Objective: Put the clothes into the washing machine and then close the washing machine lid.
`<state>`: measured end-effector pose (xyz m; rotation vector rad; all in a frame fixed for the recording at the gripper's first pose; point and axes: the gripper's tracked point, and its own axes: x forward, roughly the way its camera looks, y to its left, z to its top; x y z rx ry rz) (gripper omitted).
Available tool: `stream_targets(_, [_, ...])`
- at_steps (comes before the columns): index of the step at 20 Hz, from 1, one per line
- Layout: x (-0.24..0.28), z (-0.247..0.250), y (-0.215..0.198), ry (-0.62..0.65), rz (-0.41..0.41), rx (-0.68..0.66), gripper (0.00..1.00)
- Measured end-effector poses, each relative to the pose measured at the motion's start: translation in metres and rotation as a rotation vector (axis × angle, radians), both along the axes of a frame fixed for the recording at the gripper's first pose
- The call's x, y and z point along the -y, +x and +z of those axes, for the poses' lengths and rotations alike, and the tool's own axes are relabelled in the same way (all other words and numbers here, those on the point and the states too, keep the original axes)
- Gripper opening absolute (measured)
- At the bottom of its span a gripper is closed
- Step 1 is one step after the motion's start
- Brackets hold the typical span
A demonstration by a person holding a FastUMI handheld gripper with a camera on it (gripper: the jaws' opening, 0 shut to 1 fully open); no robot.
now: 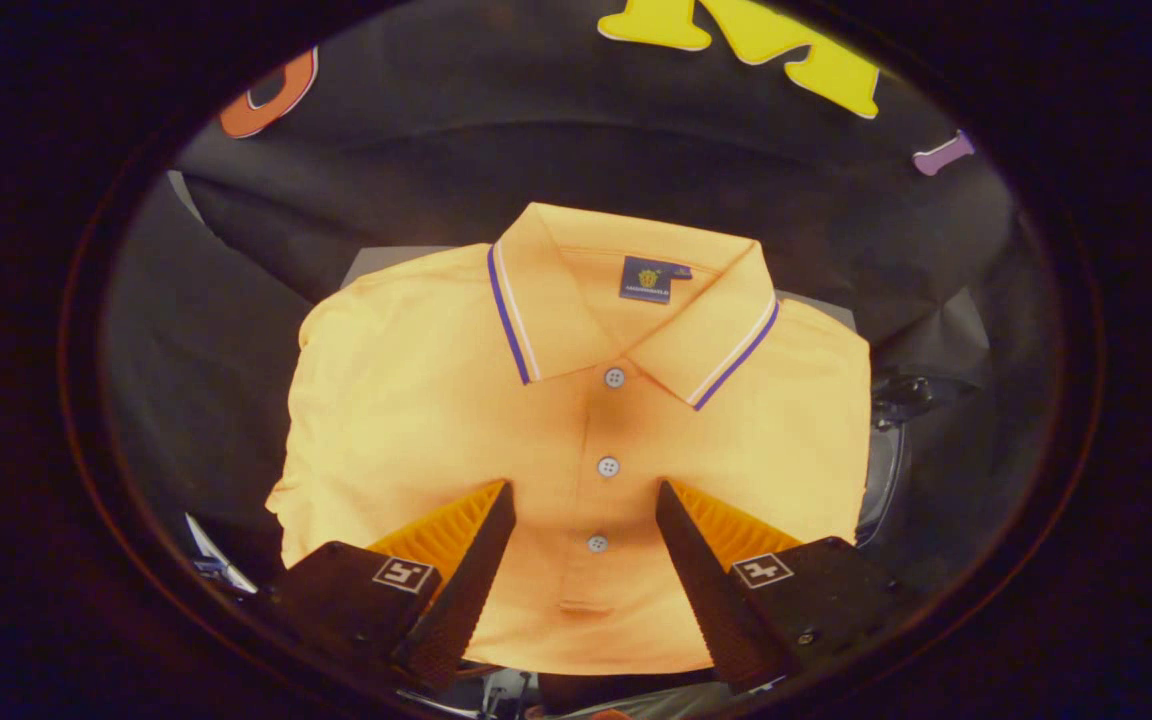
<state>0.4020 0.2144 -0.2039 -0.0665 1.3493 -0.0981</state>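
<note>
Folded yellow polo shirt (576, 440), collar up

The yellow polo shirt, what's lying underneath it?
The folded polo shirt rests on a grey surface whose corners peek out behind its shoulders. The rest is covered. The gripper hovers above, jaws open.

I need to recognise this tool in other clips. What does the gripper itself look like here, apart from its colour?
The gripper has two wedge-shaped fingers with ribbed inner faces, tapering toward the shirt. Each sits on a blocky base carrying a small square black-and-white marker.
</note>
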Motion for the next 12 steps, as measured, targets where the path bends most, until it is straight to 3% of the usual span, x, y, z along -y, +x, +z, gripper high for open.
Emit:
stream_targets(3, [0.004, 0.001, -0.001, 0.007, 0.035, -0.045, 0.69])
stream_targets(4, [0.005, 0.001, -0.001, 0.019, 0.004, -0.051, 0.67])
stream_targets(9, [0.02, 0.003, 0.003, 0.082, -0.015, -0.076, 0.2])
stream_targets(12, [0.019, 0.006, 0.001, 0.177, -0.03, -0.085, 0.09])
